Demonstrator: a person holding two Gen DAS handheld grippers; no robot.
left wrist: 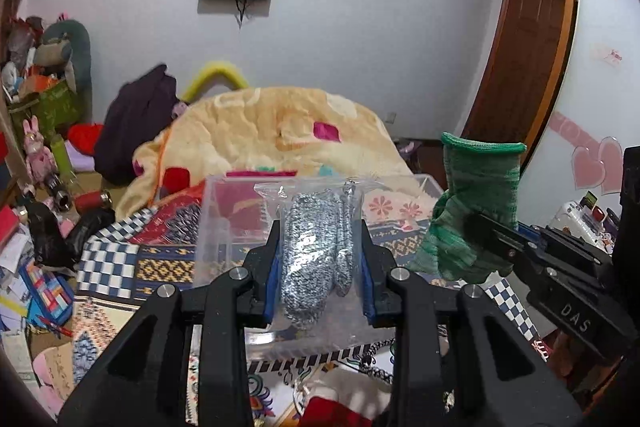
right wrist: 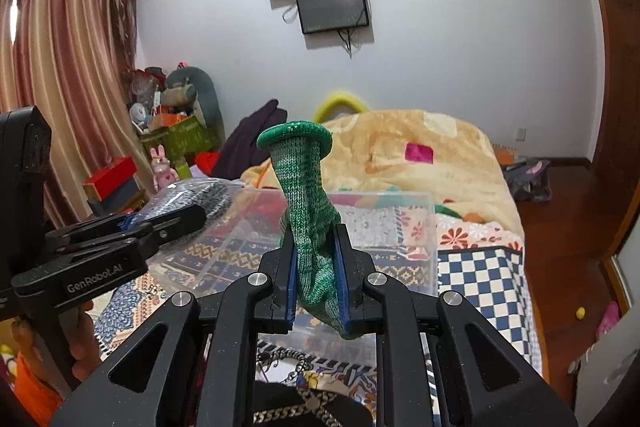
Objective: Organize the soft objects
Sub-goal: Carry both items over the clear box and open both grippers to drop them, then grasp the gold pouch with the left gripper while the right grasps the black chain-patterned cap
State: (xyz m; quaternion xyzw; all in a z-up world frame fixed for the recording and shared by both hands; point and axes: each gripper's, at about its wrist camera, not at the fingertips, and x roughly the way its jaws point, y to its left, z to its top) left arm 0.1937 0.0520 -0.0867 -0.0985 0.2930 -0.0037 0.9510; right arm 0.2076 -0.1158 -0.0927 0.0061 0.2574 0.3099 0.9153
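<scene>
My left gripper (left wrist: 319,247) is shut on a clear plastic bag holding grey knit gloves (left wrist: 310,259) and holds it up above a clear plastic box (left wrist: 224,211) on the bed. My right gripper (right wrist: 316,251) is shut on a green knit glove (right wrist: 306,203), held cuff up above the same box (right wrist: 416,227). The green glove (left wrist: 476,211) and the right gripper (left wrist: 486,231) also show at the right of the left wrist view. The left gripper (right wrist: 188,217) with the bagged gloves (right wrist: 200,197) shows at the left of the right wrist view.
The box stands on a patterned bedspread (left wrist: 112,267) with a checked edge (right wrist: 480,279). A peach blanket (right wrist: 420,155) is heaped at the far end of the bed. Clutter and toys (left wrist: 44,163) fill the floor at the left. A wooden door (left wrist: 524,39) is at the right.
</scene>
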